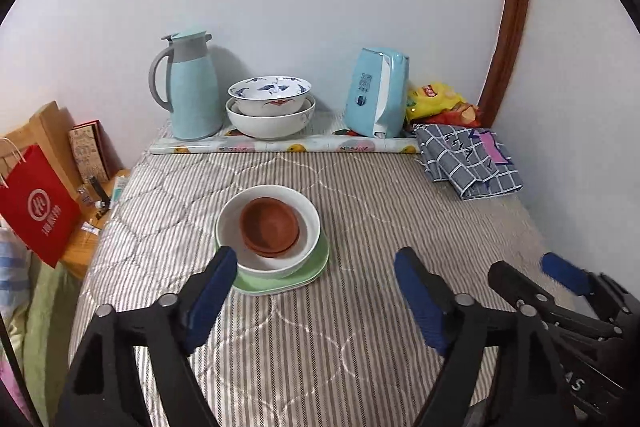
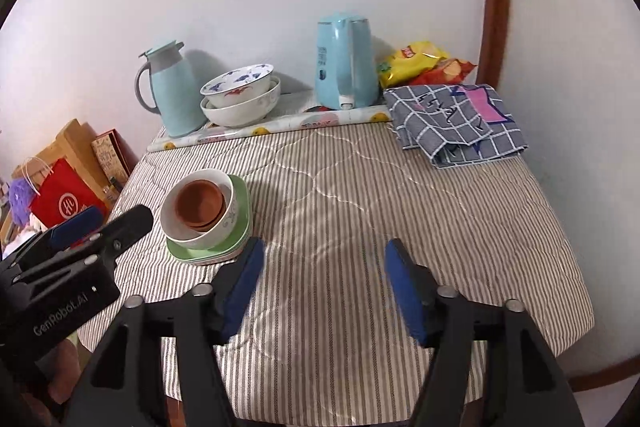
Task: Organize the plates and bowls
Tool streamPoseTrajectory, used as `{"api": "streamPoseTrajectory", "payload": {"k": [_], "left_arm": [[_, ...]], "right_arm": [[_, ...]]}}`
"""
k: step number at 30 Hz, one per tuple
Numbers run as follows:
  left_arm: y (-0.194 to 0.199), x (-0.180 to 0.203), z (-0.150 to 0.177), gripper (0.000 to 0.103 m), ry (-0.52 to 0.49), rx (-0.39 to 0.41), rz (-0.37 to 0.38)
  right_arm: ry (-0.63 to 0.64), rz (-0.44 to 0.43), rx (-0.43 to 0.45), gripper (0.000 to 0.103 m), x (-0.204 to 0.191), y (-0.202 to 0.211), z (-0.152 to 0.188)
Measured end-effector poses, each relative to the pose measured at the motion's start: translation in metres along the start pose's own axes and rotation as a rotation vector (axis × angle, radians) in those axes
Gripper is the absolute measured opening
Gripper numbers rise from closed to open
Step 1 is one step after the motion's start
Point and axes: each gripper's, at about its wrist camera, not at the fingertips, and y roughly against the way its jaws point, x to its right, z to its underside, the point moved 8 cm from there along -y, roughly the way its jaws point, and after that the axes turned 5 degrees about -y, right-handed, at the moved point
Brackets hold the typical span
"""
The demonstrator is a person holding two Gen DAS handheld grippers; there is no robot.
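My left tongs stand wide apart with nothing between the blue pads, and my right tongs gape the same way, empty, both hanging over the striped quilted cover of the table.

The stack sits towards the table's left edge, about midway between the near and far edges: two nested brown terracotta-coloured bowls inside a white glazed bowl, on pale green squarish plates with rounded corners. A second stack, a blue-patterned porcelain bowl in a larger white bowl, rests along the far edge beside the light blue insulated jug.

What worries me:
- The quilt is soft and padded, so the near stack may rock if I nudge it; a push from a pad could tip the white bowl off the plates
- Glazed rims are smooth and hard, and my pads could slip if I pinch a curved wall rather than a rim
- The brown bowls sit off-centre in the white bowl, so lifting everything at once could make them slide
- The stack lies close to the left edge, and a clumsy reach could shove it over

The folded checked grey cloth lies at the far right corner, limp and well clear
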Motion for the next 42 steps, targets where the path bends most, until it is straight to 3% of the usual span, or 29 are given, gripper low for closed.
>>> {"api": "streamPoseTrajectory", "payload": {"k": [6,15,42], "left_arm": [[0.004,0.001,0.002,0.090,-0.009,0.008,-0.019],[0.005,-0.001,0.007,0.090,-0.001,-0.002,-0.020],[0.009,0.003,0.013,0.090,0.007,-0.012,-0.007]], "right_arm": [[-0.002,0.032,0.018,0.088,0.008,0.006,0.001],[-0.028,0.033,0.024,0.092,0.017,0.012,-0.002],[-0.024,0.050,0.043,0.093,0.020,0.026,-0.002]]}}
